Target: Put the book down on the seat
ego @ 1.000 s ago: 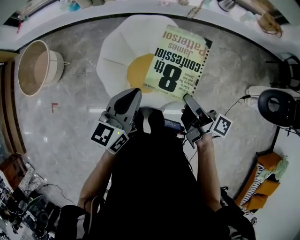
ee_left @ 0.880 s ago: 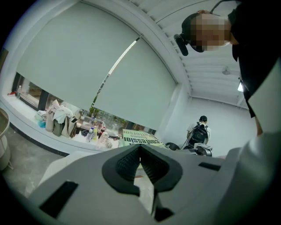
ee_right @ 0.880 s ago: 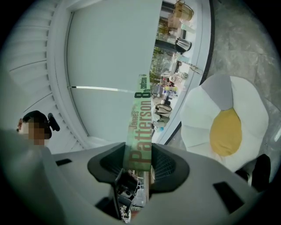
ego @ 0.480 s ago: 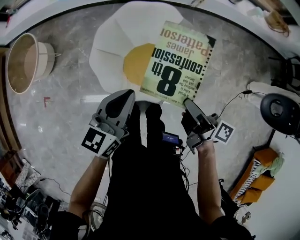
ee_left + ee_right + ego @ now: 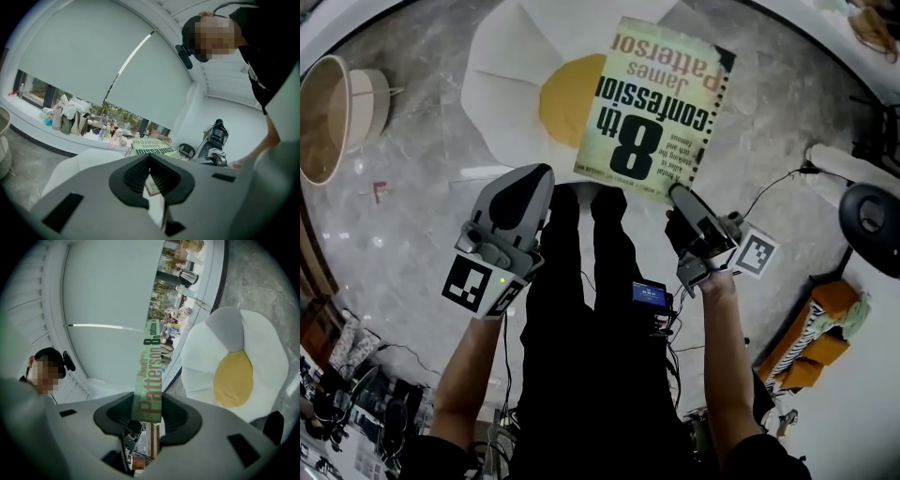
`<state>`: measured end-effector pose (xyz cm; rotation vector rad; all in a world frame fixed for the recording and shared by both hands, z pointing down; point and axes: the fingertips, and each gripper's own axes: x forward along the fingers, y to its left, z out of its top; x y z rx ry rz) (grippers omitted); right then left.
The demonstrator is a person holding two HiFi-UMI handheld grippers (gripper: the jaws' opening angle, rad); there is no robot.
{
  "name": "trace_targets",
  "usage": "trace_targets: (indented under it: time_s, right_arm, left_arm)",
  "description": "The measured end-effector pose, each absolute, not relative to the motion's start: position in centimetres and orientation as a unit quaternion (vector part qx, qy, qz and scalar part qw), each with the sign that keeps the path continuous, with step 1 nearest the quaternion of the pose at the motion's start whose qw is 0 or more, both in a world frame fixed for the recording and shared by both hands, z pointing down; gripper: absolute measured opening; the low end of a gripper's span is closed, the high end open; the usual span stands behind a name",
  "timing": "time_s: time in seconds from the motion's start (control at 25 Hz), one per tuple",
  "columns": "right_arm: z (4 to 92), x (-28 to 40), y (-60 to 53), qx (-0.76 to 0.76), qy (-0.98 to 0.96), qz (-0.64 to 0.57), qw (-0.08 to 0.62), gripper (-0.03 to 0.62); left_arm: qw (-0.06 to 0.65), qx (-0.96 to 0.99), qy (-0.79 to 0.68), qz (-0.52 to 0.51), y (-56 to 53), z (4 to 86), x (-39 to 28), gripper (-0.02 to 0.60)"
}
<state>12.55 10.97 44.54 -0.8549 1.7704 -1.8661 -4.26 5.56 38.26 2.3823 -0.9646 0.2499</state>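
Upper centre of the head view, one book is held over the single egg-shaped seat, with the right gripper clamped on its lower right corner. Lower left of the book, the left gripper has its jaws together on nothing. One basket sits at upper left.
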Motion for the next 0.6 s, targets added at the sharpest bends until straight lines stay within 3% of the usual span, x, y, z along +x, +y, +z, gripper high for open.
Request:
trace_targets:
  time_s: [0.6]
  right_arm:
    - [44.8, 13.0, 11.5, -0.288, 0.638, -0.680, 0.217, 0.181]
  left_arm:
    - [0.244, 0.909, -0.321, 0.108, 4.2, 35.7, -2.5, 0.009]
